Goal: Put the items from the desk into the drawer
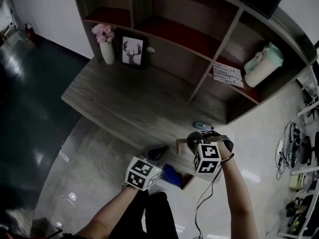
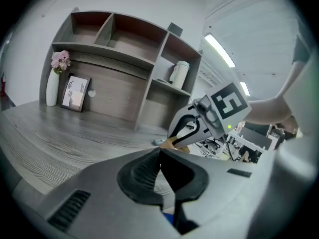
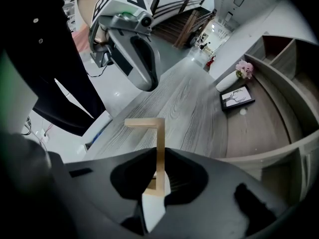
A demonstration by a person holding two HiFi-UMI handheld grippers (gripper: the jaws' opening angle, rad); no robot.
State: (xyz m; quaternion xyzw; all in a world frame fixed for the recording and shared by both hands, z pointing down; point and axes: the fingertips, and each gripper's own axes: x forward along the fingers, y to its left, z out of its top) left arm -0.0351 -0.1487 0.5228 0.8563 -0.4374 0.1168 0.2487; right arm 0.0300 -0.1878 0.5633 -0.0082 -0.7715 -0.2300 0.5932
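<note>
Right tongs point(image 3: 159, 157) clamping wooden bracket point(image 3: 160, 133) (lower centre of frame) by bench point(image 3: 199, 108) edge; left tongs point(image 2: 160, 154) sitting closed, empty.

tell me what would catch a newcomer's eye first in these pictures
The right gripper is clamped on a pale wooden bracket near the desk's front edge. At the back of the desk stand a white vase of pink flowers and a framed deer picture. The left gripper is shut and empty.
</note>
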